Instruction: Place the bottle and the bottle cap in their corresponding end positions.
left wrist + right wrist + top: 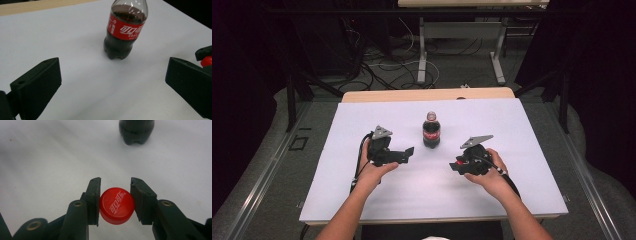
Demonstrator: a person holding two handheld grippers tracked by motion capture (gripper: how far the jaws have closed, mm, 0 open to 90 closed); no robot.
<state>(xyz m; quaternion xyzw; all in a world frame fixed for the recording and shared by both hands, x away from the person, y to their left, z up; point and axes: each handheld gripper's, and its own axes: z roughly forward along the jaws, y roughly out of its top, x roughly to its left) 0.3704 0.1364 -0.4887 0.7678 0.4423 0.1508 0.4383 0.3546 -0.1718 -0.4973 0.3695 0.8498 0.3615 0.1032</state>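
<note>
A small cola bottle [431, 131] with a red label stands upright and uncapped at the middle of the white table top [362, 200]. In the left gripper view the bottle [123, 30] stands ahead between my wide-apart jaws. My left gripper [408, 152] is open, just left of the bottle and pointing toward it. My right gripper [455, 167] sits to the bottle's right, low over the table. Its pads are shut on the red bottle cap [116, 205], held by its sides with the printed top facing the camera. The bottle's base [136, 131] shows farther off in the right gripper view.
The white table top ends in a wooden strip [427, 94] at the far edge. Beyond it stand the metal legs of another table [422, 55] and loose cables [382, 67] on the floor. Dark curtains close in both sides.
</note>
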